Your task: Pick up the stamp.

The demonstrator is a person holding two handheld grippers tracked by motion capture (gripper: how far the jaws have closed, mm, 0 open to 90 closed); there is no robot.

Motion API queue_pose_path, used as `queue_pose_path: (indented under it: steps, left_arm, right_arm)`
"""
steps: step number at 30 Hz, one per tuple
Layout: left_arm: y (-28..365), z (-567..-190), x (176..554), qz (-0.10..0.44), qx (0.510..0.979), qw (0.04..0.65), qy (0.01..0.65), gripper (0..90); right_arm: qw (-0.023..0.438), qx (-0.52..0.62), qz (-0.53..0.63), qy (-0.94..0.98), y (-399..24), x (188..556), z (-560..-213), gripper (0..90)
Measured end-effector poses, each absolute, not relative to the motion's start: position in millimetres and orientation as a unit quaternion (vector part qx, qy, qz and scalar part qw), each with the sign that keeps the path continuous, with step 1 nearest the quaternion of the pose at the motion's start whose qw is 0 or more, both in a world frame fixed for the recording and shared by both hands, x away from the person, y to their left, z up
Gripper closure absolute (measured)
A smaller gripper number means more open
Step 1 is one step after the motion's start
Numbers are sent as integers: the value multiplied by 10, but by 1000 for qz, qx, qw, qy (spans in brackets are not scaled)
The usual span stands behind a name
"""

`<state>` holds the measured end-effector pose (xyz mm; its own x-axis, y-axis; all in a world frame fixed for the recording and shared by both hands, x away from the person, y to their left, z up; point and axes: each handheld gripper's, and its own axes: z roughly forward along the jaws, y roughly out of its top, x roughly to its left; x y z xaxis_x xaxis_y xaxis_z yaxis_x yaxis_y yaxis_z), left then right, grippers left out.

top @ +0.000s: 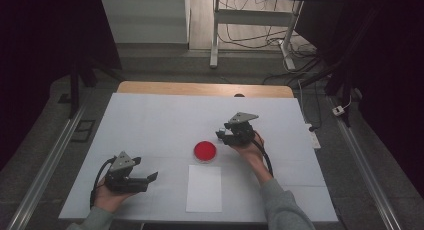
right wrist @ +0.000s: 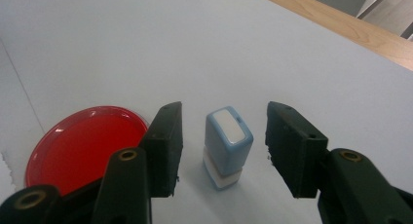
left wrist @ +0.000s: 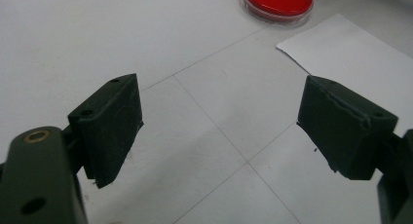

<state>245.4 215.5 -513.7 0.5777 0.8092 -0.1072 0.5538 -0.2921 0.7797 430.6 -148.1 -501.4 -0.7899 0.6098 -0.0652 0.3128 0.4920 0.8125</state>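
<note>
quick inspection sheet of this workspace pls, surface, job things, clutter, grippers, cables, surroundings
surface: white table, wooden strip along the far edge.
job's things: blue stamp upright beside the red ink pad; white paper sheet nearer the person.
clutter: nothing seen.
grippers: right gripper straddles the stamp, gaps on both sides; left gripper open above bare table.
cables: one trails from each gripper; more on the floor beyond.
surroundings: table legs, dark curtains, floor rails.
</note>
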Motion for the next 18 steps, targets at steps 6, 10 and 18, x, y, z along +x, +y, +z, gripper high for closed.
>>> queue_pose_path:
  steps: [6, 10, 18]
  left_arm:
    - [2158, -5140, 2455, 155, 788, 408, 433, 165]
    - [2161, -5141, 2455, 156, 788, 408, 433, 165]
    - [2165, -5140, 2452, 157, 787, 409, 434, 165]
  right_arm:
    - [180, 264, 417, 851, -1461, 4312, -5026, 537]
    - [182, 262, 414, 853, -1457, 4319, -5043, 587]
    - [189, 252, 410, 856, -1473, 4320, -5043, 727]
